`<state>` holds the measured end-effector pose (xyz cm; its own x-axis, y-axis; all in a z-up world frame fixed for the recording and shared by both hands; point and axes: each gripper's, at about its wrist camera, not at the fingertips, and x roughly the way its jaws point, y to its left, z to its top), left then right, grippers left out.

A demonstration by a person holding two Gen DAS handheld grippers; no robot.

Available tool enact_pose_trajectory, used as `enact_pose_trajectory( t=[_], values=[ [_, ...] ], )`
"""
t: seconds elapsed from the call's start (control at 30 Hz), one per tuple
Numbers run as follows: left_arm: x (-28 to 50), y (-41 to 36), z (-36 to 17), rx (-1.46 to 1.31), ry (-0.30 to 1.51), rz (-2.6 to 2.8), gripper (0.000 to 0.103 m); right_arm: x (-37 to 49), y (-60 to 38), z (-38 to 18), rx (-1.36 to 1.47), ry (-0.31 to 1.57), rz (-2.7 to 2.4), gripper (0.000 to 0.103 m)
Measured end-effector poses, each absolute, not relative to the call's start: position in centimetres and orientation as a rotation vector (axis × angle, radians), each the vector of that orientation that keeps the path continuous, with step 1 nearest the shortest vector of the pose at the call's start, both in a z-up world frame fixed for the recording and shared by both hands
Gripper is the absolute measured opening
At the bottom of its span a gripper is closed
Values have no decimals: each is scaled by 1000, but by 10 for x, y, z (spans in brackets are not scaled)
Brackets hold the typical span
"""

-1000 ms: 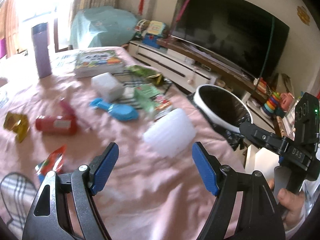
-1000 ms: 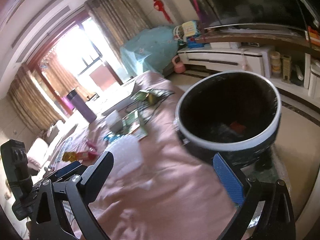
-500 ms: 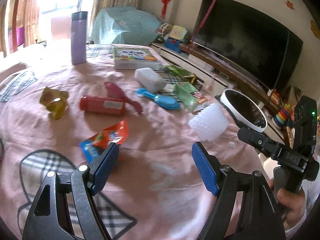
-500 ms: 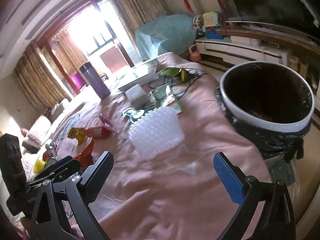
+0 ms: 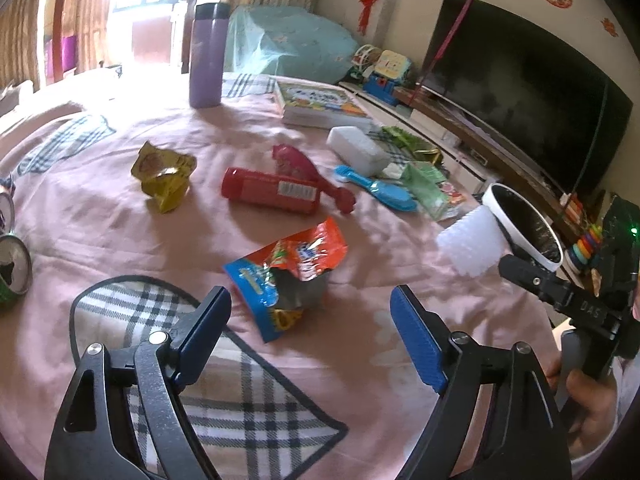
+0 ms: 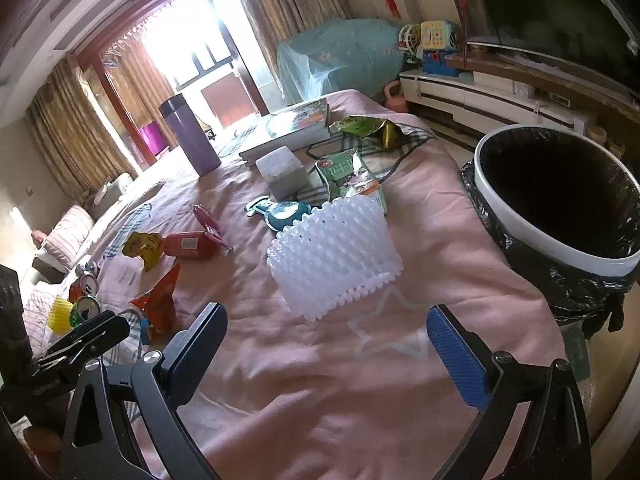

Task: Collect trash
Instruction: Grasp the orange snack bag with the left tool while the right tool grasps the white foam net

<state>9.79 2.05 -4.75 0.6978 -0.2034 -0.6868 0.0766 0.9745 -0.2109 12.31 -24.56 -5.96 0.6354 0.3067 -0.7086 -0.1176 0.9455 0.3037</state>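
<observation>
A torn orange-and-blue snack wrapper point(image 5: 288, 268) lies on the pink cloth just beyond my left gripper point(image 5: 310, 304). Its jaws are opening, and nothing presses on the blue pads. Farther off lie a crumpled yellow wrapper point(image 5: 164, 172), a red tube point(image 5: 272, 190) and green wrappers point(image 5: 428, 188). My right gripper point(image 6: 326, 320) is open and empty above the cloth. A white foam net sleeve point(image 6: 336, 252) lies just ahead of it. The black-lined trash bin point(image 6: 532, 236) with a white rim stands off the table's right edge.
A purple flask point(image 5: 208, 52), a book point(image 5: 320, 104), a white box point(image 5: 356, 148) and a blue brush point(image 5: 380, 188) sit farther back. Drink cans point(image 5: 12, 264) stand at the left edge. A TV and a low cabinet line the right wall.
Both views have swung left, away from the bin and over the table. The snack wrapper now lies right before the left jaws, which stand slightly wider. The foam sleeve sits ahead of the right jaws.
</observation>
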Motion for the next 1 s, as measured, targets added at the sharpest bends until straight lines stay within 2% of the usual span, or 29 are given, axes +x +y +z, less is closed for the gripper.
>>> enact_pose_trajectory(
  t=[0.8, 0.87, 0.93, 0.97, 1.0],
  values=[
    [139, 23, -75, -136, 854, -112, 84, 174, -241, -81, 237, 930, 255, 101],
    [140, 22, -75, -131, 854, -118, 75, 176, -241, -83, 244, 936, 263, 101],
    [142, 20, -76, -137, 868, -139, 58, 176, -240, -84, 249, 932, 274, 100],
    [143, 19, -76, -139, 872, -146, 55, 176, -240, -84, 249, 929, 277, 99],
    [144, 19, -77, -140, 874, -150, 46, 175, -241, -84, 252, 923, 277, 99]
  ],
)
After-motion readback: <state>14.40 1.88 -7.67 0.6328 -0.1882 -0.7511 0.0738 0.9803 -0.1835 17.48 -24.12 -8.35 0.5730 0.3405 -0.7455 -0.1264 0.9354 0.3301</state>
